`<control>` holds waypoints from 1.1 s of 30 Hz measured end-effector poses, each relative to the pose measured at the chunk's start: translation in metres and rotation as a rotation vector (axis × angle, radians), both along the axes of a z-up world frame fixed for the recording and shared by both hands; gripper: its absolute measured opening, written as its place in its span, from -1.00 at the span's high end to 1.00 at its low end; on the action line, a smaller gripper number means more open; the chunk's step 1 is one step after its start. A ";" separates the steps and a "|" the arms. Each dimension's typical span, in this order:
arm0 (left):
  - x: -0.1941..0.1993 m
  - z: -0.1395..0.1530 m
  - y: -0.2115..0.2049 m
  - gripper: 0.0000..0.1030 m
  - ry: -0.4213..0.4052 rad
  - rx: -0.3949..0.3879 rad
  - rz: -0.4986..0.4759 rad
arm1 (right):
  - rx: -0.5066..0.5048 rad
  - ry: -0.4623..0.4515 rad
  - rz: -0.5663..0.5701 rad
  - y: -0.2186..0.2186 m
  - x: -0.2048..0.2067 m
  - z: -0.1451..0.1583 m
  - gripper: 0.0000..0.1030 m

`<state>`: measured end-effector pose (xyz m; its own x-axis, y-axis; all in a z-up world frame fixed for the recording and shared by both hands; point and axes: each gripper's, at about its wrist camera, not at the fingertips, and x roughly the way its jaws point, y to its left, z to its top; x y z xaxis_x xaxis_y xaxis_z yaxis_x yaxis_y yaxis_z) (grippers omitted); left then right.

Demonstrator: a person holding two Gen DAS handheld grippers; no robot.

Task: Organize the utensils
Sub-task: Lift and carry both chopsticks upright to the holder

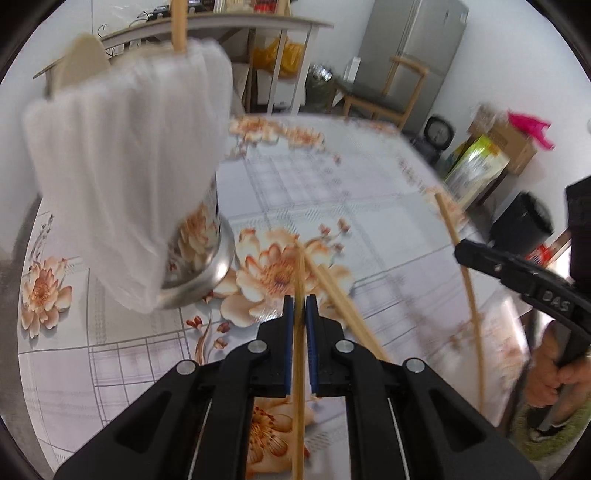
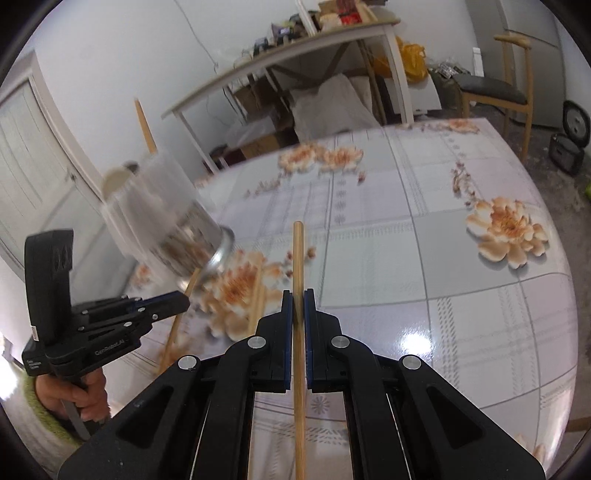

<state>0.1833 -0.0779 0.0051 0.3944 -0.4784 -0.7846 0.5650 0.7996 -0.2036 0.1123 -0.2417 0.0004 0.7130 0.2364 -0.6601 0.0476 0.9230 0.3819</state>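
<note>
Left gripper (image 1: 300, 306) clenched on 1 chopstick (image 1: 298, 369), right gripper (image 2: 298, 302) clenched on another chopstick (image 2: 298, 332), both lifted above floral table (image 2: 461, 332). Third chopstick (image 1: 343, 299) lying flat near steel holder (image 1: 199, 266). Light, stiff, smooth, likely to pivot; best pinched near mid-length.

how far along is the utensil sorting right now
Done: the metal holder already has a wooden stick and a pale spoon standing in it. In hand: the left gripper is shut on one chopstick, and the right gripper is shut on another chopstick. Left: one more stick lies on the table, and the two held ones are not yet in the holder.
</note>
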 end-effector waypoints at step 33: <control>-0.058 0.177 0.081 0.88 -0.323 -0.365 -0.015 | 0.052 -0.328 0.003 -0.006 -0.036 0.119 0.93</control>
